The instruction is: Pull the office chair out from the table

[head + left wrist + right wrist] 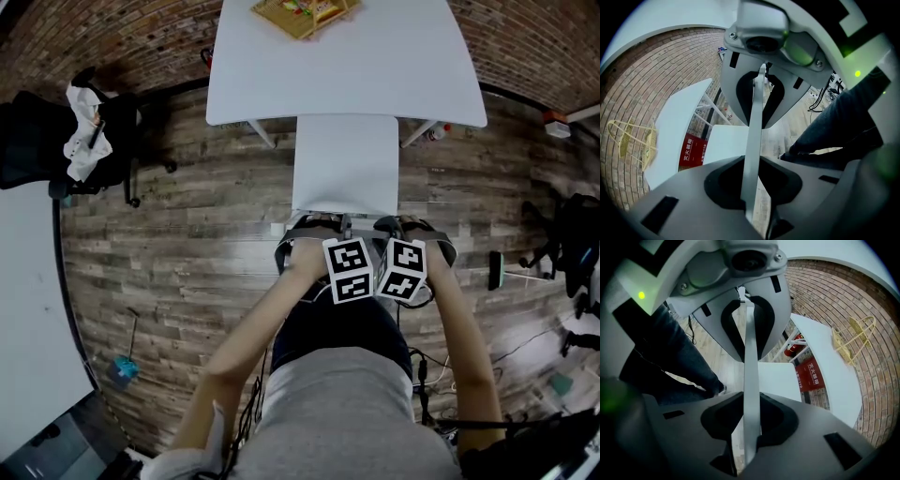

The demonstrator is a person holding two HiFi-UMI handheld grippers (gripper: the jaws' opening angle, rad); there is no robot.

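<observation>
**Both grippers clamping the chair's backrest**

Two grippers are holding the white chair (345, 164) by the top edge of its backrest (753, 136), side by side. The left gripper (302, 234) is sitting toward the left end of that edge and the right gripper (417, 234) toward the right end. Their marker cubes are almost touching in the middle.

In the left gripper view the jaws are pressing from either side on the thin white panel, which is running straight through the gap between them. They are closed only as far as the panel's thickness is letting them go. The right gripper view is showing the same thing: jaws narrowed onto the backrest, with the panel's edge filling the slot between the pads. Both tools are pointing steeply downward.

The chair is standing on the wooden plank floor (187, 272), between the person (347, 412) and the white table (272, 75). Its far edge is lying right at the table's near edge, while most of the seat is showing clear of the tabletop. A basket (305, 14) is resting on the far side of the table.

The person is standing just behind the chair with both arms reaching forward to the grippers. Legs in dark trousers (834, 126) are showing beside the backrest. Well off to the left, a black chair (117, 122) is carrying a crumpled white cloth (82, 131). A brick wall (656, 75) is rising beyond the table, and a red sign (693, 152) with white lettering is showing below the tabletop.
</observation>
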